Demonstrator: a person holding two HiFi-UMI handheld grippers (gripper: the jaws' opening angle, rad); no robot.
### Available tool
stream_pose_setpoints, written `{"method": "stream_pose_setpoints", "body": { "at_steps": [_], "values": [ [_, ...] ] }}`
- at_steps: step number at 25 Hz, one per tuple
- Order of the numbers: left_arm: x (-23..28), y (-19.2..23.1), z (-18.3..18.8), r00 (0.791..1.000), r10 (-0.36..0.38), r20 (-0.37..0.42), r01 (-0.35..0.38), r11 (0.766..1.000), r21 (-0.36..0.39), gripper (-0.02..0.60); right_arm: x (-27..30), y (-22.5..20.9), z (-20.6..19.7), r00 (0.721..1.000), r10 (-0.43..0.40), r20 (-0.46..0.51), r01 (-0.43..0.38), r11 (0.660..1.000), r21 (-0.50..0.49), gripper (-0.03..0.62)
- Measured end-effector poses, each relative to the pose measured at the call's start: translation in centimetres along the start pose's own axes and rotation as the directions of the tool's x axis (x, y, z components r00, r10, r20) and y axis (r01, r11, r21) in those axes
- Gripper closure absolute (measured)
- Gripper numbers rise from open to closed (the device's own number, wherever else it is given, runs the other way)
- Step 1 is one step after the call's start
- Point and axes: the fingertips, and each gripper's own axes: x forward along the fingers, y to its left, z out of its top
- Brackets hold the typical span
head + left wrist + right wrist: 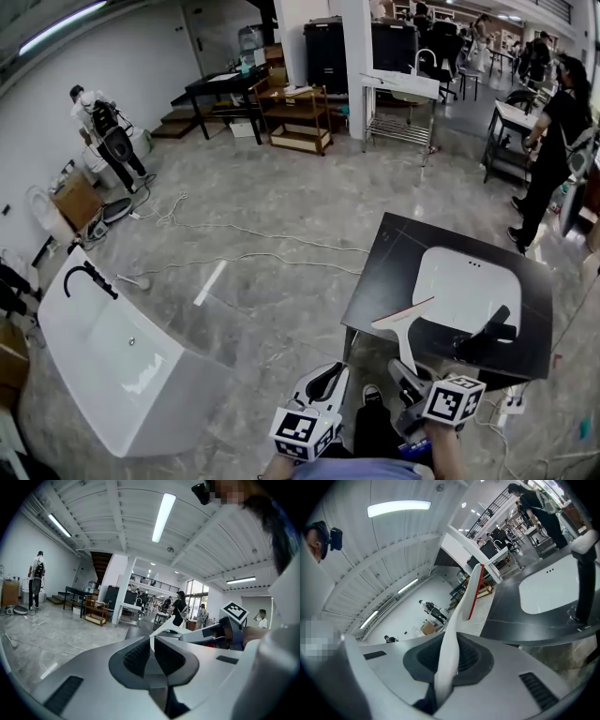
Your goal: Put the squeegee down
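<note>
Black desk (394,262) lies ahead, squeegee (403,328) hanging over its near left edge, handle clamped in the right hand-held gripper (406,372): lower it flat before letting go. Left hand-held gripper (328,380) seems closed, empty.

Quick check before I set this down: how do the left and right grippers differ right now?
The right gripper is shut on the squeegee by its white handle; the left gripper is shut on nothing. The right gripper holds the squeegee out over the black countertop; the left gripper sits left of the countertop, above the floor. Both point forward, side by side.
</note>
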Motion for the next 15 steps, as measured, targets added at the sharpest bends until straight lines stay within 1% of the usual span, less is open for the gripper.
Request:
{"method": "stream_pose_setpoints", "body": {
  "at_steps": [3, 7, 11, 15],
  "values": [
    [3.3, 1.4, 1.0, 0.999, 0.04, -0.002, -0.04, 0.999, 0.002, 0.541, 2.3, -2.0, 2.5, 0.999, 0.023, -0.026, -0.024, 1.0, -0.003, 0.556],
    [7.7, 2.5, 2.1, 0.997, 0.079, -0.014, -0.079, 0.997, -0.001, 0.541, 4.9, -4.7, 4.8, 0.995, 0.03, -0.098, -0.031, 0.999, -0.009, 0.556],
    [11.1, 3.1, 2.8, 0.995, 0.092, -0.038, -0.092, 0.996, -0.008, 0.541, 7.4, -6.6, 6.5, 0.988, 0.058, -0.14, -0.057, 0.998, 0.009, 0.556],
    [13.8, 3.5, 3.0, 0.992, 0.111, -0.061, -0.112, 0.994, -0.007, 0.541, 9.6, -9.0, 7.6, 0.981, 0.066, -0.181, -0.064, 0.998, 0.018, 0.556]
  ]
}}
